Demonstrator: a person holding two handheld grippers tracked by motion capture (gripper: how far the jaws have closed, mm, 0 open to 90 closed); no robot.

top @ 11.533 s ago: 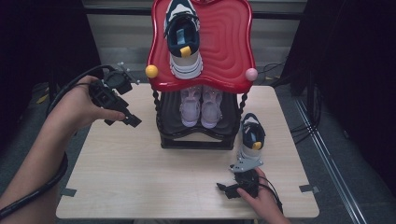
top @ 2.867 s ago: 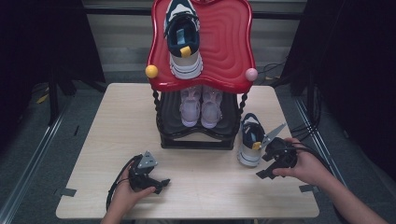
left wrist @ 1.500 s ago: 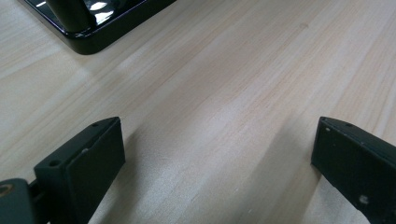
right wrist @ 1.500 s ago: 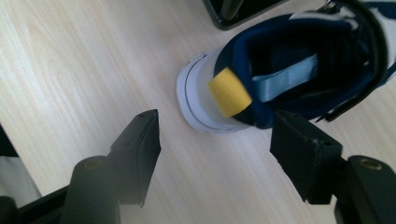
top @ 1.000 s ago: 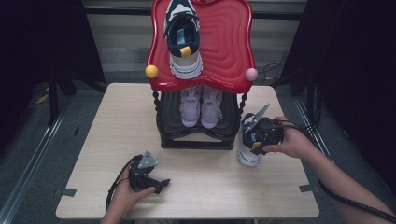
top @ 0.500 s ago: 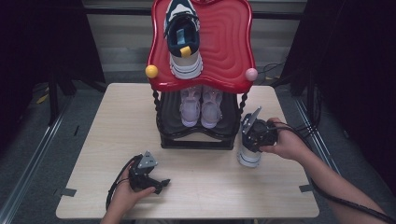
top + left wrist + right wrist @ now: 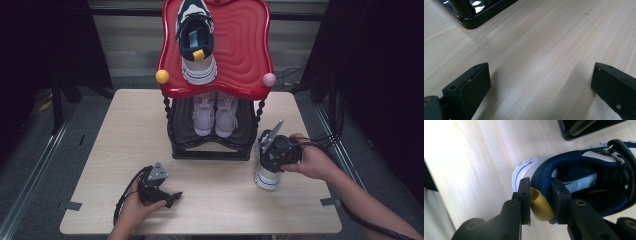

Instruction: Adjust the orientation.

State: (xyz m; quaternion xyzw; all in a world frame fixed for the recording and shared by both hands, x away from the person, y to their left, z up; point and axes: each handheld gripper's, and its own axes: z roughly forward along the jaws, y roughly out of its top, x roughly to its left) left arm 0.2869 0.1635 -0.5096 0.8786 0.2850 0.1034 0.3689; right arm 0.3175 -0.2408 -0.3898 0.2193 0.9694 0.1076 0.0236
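Right tool (image 7: 539,202) is clamped on the heel of the loose shoe (image 7: 269,165), lower right of the high view just beside the rack's (image 7: 212,145) base. In the right tool's own view one jaw sits outside the heel against the yellow pull tab (image 7: 540,205) and the other is inside the navy collar, so it's pinching the heel wall with the tab squeezed in between. My guess is the shoe is headed up to join its mate, since there's a free spot next to it. If so, I'd lift straight up first so the toe clears the desk (image 7: 125,130), and keep the wrist steady because a heel grip lets the toe swing and droop. That padded collar is squishy too, so it could slip if you jerk it. As for what holds what: the red top tray (image 7: 245,45) at upper centre carries one navy and white shoe (image 7: 196,42) on its left half, with the right half bare. The black lower shelf has a pale pair (image 7: 215,112) side by side, tucked under the tray. Left tool (image 7: 159,187) is at lower left of the high view, resting by the desk surface with jaws spread wide and nothing between them, well apart from the rack.
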